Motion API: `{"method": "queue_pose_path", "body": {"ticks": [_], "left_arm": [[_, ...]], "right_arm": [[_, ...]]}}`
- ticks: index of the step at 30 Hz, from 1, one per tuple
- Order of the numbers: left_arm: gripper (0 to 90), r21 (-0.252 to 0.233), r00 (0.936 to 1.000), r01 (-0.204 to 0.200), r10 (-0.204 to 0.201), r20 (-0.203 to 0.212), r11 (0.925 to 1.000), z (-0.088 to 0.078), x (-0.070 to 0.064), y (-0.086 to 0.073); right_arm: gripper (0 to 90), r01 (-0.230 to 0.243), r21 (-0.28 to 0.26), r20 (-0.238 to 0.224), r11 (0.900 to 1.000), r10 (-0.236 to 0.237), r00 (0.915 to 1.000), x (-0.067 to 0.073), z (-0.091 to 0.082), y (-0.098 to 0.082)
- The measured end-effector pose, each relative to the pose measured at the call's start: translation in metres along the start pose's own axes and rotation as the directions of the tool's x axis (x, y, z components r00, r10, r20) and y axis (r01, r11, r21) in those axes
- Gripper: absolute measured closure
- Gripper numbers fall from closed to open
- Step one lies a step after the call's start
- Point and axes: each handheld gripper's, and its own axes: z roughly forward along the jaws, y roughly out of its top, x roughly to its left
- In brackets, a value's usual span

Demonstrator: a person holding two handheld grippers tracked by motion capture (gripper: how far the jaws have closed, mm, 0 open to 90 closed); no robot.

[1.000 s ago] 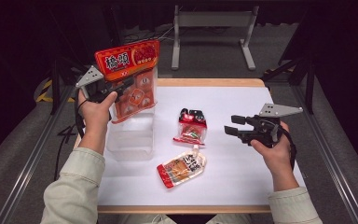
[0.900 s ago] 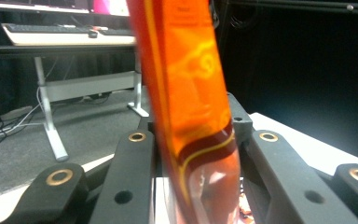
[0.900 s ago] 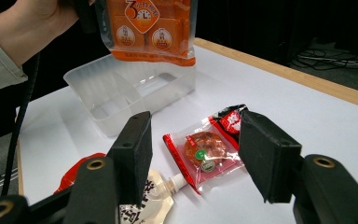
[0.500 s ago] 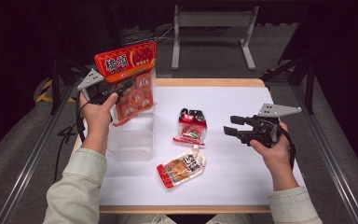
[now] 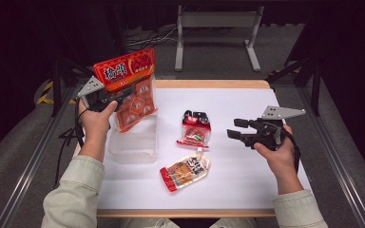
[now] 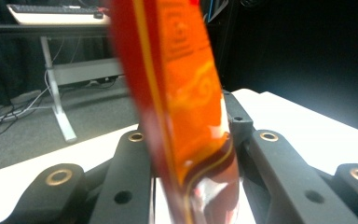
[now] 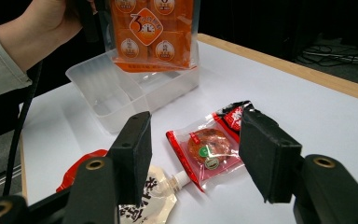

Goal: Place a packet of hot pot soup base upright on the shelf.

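A large orange-red snack bag (image 5: 128, 88) hangs upright over a clear plastic bin (image 5: 133, 145) at the table's left, with my left gripper (image 5: 119, 97) shut on its middle. In the left gripper view the bag (image 6: 182, 93) is pinched between the black jaws of the left gripper (image 6: 191, 154). A small red packet (image 5: 195, 129) with a round snack lies mid-table, and a spout pouch (image 5: 185, 172) lies nearer the front. My right gripper (image 5: 233, 130) hovers open to the right of the packet. Seen from the right gripper (image 7: 196, 126), the packet (image 7: 209, 147) lies between and beyond its jaws.
The white tabletop (image 5: 247, 190) has free room at the right and the back. The clear bin (image 7: 121, 88) has an inner divider, and the bag's lower end (image 7: 149, 32) hangs just above it. A metal stand (image 5: 218, 28) sits on the floor behind the table.
The left gripper has sunk a little with the bag, toward the bin. The right gripper has barely moved.
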Motion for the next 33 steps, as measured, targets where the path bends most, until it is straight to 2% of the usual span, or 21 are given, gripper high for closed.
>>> {"method": "queue_pose_path", "body": {"ticks": [3,6,9,13,15,18,20,23,25,27,30,33], "left_arm": [[71.4,0.015,1.0000,-0.009,0.010,-0.002,0.9998,-0.001,-0.001,-0.001],[71.4,0.112,0.9978,-0.059,0.062,-0.024,0.9920,0.002,-0.006,-0.005],[71.3,0.112,0.9978,-0.065,0.066,-0.005,0.9916,0.008,-0.010,-0.011],[71.0,0.158,0.9956,-0.094,0.093,0.010,0.9830,0.015,-0.017,-0.013],[70.8,0.160,0.9956,-0.094,0.093,0.015,0.9827,0.016,-0.018,-0.012],[70.6,0.170,0.9978,-0.065,0.061,0.026,0.9833,0.014,-0.015,-0.014],[70.4,0.172,0.9993,-0.027,0.022,0.029,0.9848,0.012,-0.011,-0.016],[70.5,0.172,0.9995,0.011,-0.016,0.028,0.9850,0.009,-0.007,-0.019],[70.6,0.179,0.9991,0.021,-0.027,0.033,0.9836,0.007,-0.005,-0.020],[70.7,0.217,0.9993,0.023,-0.029,0.025,0.9759,0.005,-0.002,-0.022],[70.7,0.208,0.9975,0.057,-0.065,0.030,0.9764,0.000,0.005,-0.028],[70.8,0.220,0.9975,0.052,-0.061,0.034,0.9742,-0.002,0.005,-0.030]], "right_arm": [[45.0,0.000,0.002,-0.001,1.000,0.000,1.0000,0.000,0.001,0.000],[45.0,-0.001,0.003,-0.002,1.000,0.001,1.0000,0.001,0.001,0.000],[45.0,0.003,0.006,-0.003,1.000,-0.003,1.0000,0.001,0.002,0.000],[45.0,0.001,0.005,-0.001,1.000,-0.001,1.0000,0.000,0.001,0.000],[45.0,0.001,0.005,0.000,1.000,-0.001,1.0000,0.000,0.001,0.000],[45.0,0.000,0.007,0.000,1.000,0.000,1.0000,0.000,0.001,-0.001],[45.0,0.001,0.008,-0.001,1.000,-0.001,1.0000,0.001,0.001,-0.001],[45.0,0.002,0.008,-0.002,1.000,-0.002,1.0000,0.001,0.002,0.000],[44.9,0.001,0.012,-0.002,1.000,-0.001,1.0000,0.001,0.003,0.000],[44.8,0.002,0.013,-0.003,1.000,-0.002,1.0000,0.002,0.004,-0.001],[44.8,0.001,0.014,-0.003,1.000,-0.001,1.0000,0.001,0.004,-0.001],[44.7,-0.002,0.016,-0.005,1.000,0.002,1.0000,0.001,0.005,-0.001]]}}
